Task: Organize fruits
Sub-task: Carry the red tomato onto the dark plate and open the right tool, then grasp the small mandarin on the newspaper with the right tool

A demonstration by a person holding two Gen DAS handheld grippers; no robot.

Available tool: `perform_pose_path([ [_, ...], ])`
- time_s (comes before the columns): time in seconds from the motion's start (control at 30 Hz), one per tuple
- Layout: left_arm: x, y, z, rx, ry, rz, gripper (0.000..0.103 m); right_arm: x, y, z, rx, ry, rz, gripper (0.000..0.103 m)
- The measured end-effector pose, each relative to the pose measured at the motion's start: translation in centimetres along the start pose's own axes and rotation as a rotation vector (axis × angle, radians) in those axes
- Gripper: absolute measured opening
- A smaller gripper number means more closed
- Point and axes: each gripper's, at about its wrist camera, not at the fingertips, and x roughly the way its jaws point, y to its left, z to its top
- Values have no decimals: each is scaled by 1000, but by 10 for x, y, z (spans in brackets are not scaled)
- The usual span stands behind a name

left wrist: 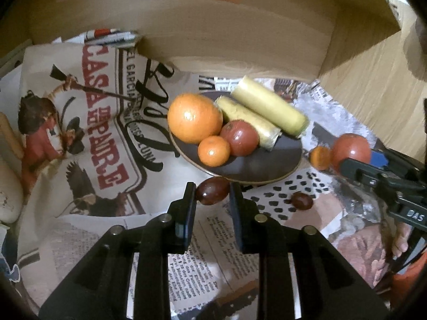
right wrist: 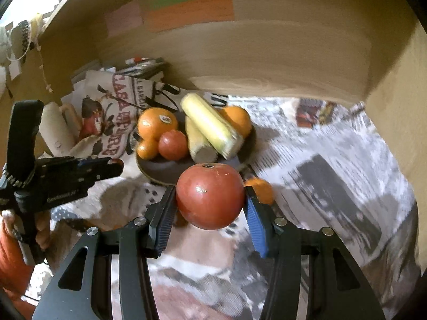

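A dark plate (left wrist: 267, 168) holds a large orange (left wrist: 194, 117), a small orange (left wrist: 213, 150), a red tomato (left wrist: 239, 137) and two yellow corn cobs (left wrist: 269, 106). My left gripper (left wrist: 212, 193) is shut on a dark red grape (left wrist: 212, 194) just in front of the plate. Another grape (left wrist: 301, 200) lies on the paper to the right. My right gripper (right wrist: 209, 200) is shut on a big red tomato (right wrist: 209, 196), held right of the plate (right wrist: 157, 172). A small orange (right wrist: 260, 189) lies behind it on the paper.
Newspaper sheets (left wrist: 93, 133) cover the surface. A wooden shelf wall (left wrist: 226, 26) stands close behind the plate, and a wooden side panel (left wrist: 373, 85) at the right. Cream-coloured rolls (right wrist: 57, 130) lie at the far left.
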Motion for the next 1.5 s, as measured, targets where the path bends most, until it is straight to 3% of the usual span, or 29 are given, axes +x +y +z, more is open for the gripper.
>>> perform_pose_path([
  [0.4, -24, 23, -6, -39, -62, -9, 25, 48, 33, 26, -99, 70, -13, 46],
  [0.73, -22, 34, -9, -67, -66, -16, 25, 82, 33, 22, -78, 149, -7, 47],
  [0.93, -20, 30, -5, -69, -70, -18, 25, 83, 32, 24, -72, 170, 14, 51],
  [1.03, -20, 25, -2, -58, -78, -13, 25, 75, 33, 24, -77, 148, 26, 66],
  [1.23, -11, 15, 10, -39, -65, -24, 25, 53, 31, 23, -101, 93, 17, 66],
  [1.5, 22, -7, 21, 9, 13, -55, 25, 24, 2, 21, -69, 31, -39, 66],
])
